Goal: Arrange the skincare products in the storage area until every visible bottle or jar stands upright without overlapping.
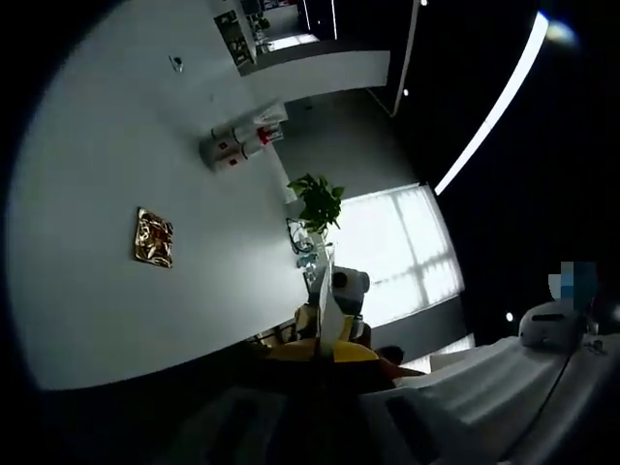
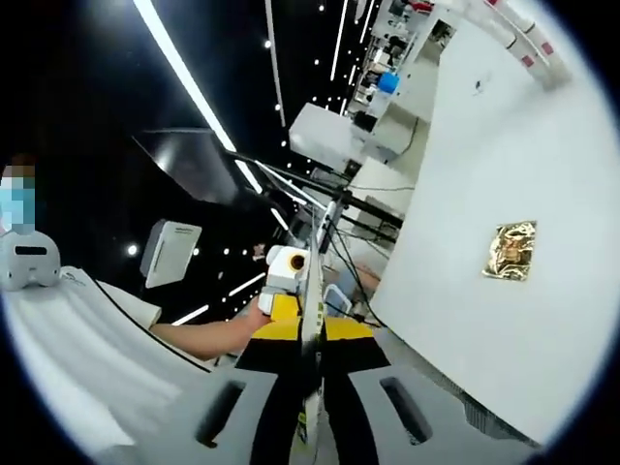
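Left gripper view: white worktop (image 1: 116,194), bottles (image 1: 237,145) apparently lying, gold square (image 1: 154,238); state of both grippers indiscernible.

Table: a wide white tabletop (image 1: 116,194) tilts across the left gripper view; in the right gripper view it runs down the right side.
Window: a large bright gridded window (image 1: 402,247), beyond the table's far end.
Plant: a green leafy plant (image 1: 318,201), in front of the window.
Ceiling: dark, with long white light strips (image 1: 489,107) and small spot lights.
Wall: grey, beside the window.
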Demonstrator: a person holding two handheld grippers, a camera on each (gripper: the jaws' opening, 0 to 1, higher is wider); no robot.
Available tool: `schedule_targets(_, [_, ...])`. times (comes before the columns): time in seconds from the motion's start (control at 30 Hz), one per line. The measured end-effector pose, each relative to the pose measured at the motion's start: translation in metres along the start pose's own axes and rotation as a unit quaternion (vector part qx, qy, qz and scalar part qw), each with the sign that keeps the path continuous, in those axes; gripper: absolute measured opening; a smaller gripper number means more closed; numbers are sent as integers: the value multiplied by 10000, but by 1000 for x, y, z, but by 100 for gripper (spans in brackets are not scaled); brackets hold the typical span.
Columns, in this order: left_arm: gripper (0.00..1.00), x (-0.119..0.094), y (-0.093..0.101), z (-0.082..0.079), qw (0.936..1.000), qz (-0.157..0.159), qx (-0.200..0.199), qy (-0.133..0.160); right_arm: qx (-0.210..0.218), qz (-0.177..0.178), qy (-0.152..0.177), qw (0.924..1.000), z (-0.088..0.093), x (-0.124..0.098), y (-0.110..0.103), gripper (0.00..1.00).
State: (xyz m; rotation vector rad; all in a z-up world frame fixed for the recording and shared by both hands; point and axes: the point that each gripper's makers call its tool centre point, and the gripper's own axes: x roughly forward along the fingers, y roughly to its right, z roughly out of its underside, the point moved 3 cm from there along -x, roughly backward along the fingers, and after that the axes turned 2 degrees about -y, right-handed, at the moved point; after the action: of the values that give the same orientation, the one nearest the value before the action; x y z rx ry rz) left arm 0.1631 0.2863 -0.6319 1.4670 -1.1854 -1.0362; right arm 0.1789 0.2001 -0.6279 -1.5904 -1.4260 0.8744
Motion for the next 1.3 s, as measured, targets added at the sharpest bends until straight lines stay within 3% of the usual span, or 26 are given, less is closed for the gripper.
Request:
schedule_targets(0.2, [2, 1, 5, 0, 9999, 137, -88, 10, 572, -322, 87, 9978, -2, -2, -3, 1])
schedule_targets(0.37, [2, 2, 6, -4, 9996, 161, -62, 202, 649, -327, 200, 9972, -5, -2, -4, 0])
schedule_targets(0.47, [5, 4, 12, -11, 9976, 460, -278, 438, 1010, -511, 455, 9925, -13, -4, -6, 0])
schedule_targets(0.6, [12, 13, 12, -8, 9981, 399, -76, 467, 1124, -555, 927, 9878, -26, -14, -3, 0])
schedule_targets(0.7, [12, 24, 10, -5, 9977, 389, -81, 540, 1178, -527, 1044, 9861, -29, -16, -1, 0])
schedule_targets(0.8, [11, 36, 7, -3, 9974, 343, -140, 619, 1190, -450, 1055, 9862, -29, -14, 2, 0])
schedule_targets(0.87, [4, 41, 7, 0, 9979, 322, -77, 551, 1140, -419, 1030, 9872, -28, -12, 1, 0])
schedule_targets(0.93, [3, 38, 4, -1, 9978, 172, 126, 625, 988, -314, 1032, 9892, -27, -12, 3, 0])
schedule_targets(1.17, [2, 28, 12, -3, 9984, 248, -100, 493, 864, -515, 948, 9904, -24, -6, -4, 1])
schedule_targets(1.3, [2, 19, 10, -6, 9978, 173, -216, 604, 721, -477, 753, 9934, -17, -1, -5, 4])
